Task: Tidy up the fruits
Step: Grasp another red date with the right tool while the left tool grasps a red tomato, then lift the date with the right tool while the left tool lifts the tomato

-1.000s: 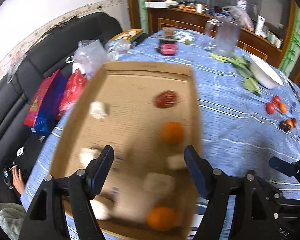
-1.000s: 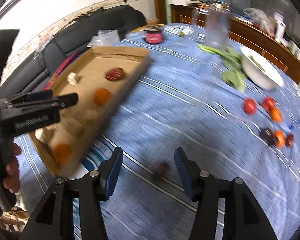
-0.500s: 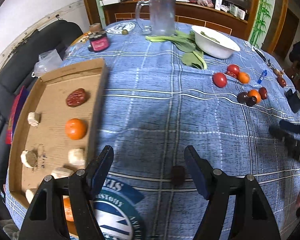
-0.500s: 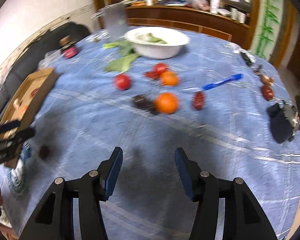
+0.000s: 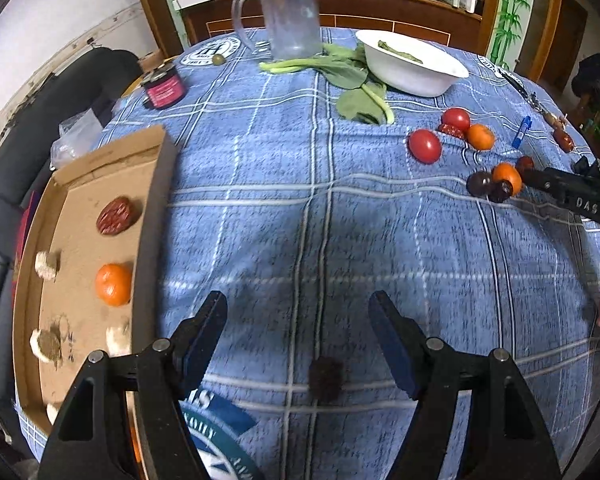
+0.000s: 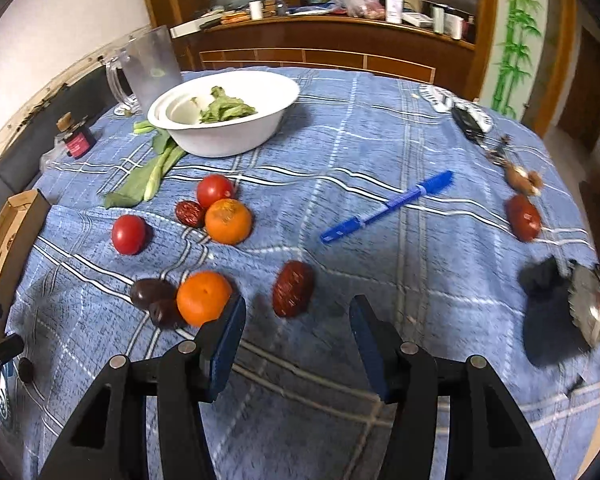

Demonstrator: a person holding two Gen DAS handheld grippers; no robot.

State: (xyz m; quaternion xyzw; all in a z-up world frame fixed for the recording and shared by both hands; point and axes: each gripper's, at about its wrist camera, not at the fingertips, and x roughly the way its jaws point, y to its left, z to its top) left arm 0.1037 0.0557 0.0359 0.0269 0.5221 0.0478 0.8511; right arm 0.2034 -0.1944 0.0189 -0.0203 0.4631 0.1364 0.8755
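Overhead, both tools, left tool (image 5: 298, 334) and right tool (image 6: 296, 332), gape empty above the blue checked tablecloth (image 5: 300, 200).

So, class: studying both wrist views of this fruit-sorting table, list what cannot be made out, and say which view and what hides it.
- Left wrist view: the near end of the cardboard tray is hidden behind the left gripper.
- Left wrist view: the dark fruit between the fingers is blurred; its kind is unclear.
- Right wrist view: the dark objects at the right edge are blurred and cut off.
- Right wrist view: part of the orange sits behind the right gripper.
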